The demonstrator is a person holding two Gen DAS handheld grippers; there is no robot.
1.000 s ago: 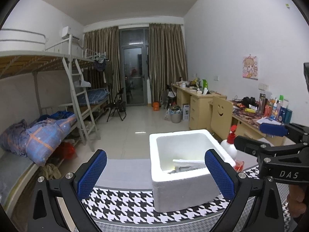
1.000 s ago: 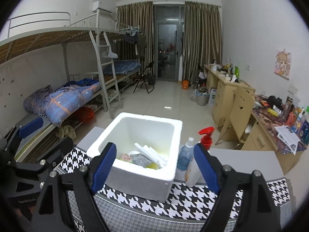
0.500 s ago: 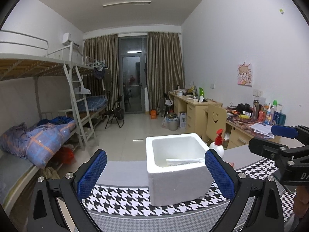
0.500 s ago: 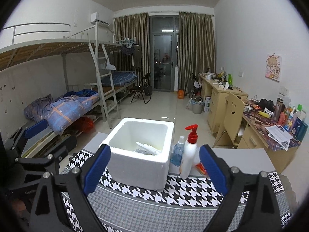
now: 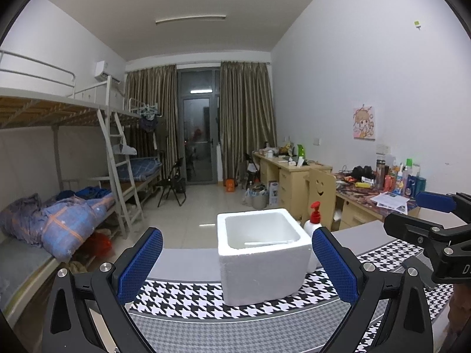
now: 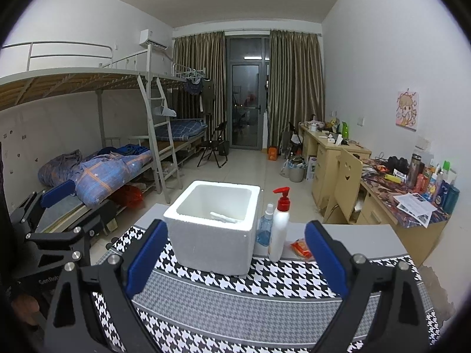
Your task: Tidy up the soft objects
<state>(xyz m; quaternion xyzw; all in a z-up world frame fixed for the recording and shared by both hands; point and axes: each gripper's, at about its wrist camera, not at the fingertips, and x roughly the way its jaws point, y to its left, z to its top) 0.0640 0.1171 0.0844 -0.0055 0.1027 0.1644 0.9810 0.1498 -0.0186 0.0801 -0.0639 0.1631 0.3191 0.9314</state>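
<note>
At 12 o'clock on the houndstooth surface (image 6: 265,303), the foam box (image 6: 213,229) sat farther off than before; both grippers had backed away, right gripper (image 6: 235,260) fingers just spread wider, left gripper (image 5: 235,264) fingers apart, both empty. Soft items inside; drop-off likely finished.

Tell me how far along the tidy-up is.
Done: something white already lies in the foam box. In hand: nothing; left tool and right tool are both open and empty. Left: an orange packet lies on the cloth beside the pump bottle.
</note>
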